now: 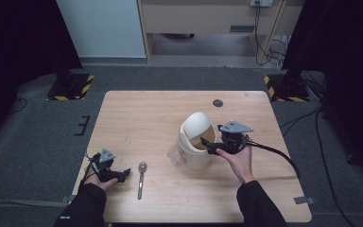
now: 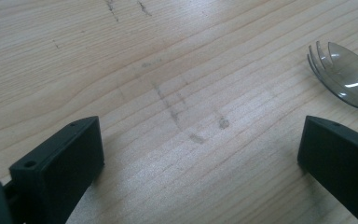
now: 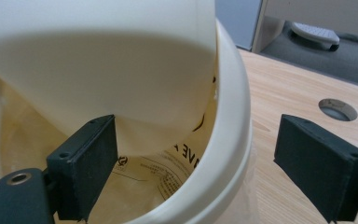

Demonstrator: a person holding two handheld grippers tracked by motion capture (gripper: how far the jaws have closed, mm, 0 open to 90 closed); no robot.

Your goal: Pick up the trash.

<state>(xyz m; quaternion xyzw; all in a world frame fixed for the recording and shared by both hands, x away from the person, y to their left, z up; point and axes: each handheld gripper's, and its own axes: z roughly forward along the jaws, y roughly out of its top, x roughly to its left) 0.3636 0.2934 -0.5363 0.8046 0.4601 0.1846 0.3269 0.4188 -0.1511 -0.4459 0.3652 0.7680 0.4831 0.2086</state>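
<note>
With the right tongs [image 1: 212,149] apart astride the bin [image 1: 196,142] rim and the left tongs [image 1: 122,176] apart beside the spoon [image 1: 142,177], the next move calls for closing on that rim.

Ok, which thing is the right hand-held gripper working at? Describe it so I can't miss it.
On the wooden table, look right of centre, just ahead of the right hand-held gripper. There stands a cream bin with a domed swing lid tipped open, showing a printed bag inside. It is the only tall thing there; the spork lies flat near the left hand-held gripper.

Spork [image 1: 142,177] left of bin [image 1: 194,142]
</note>
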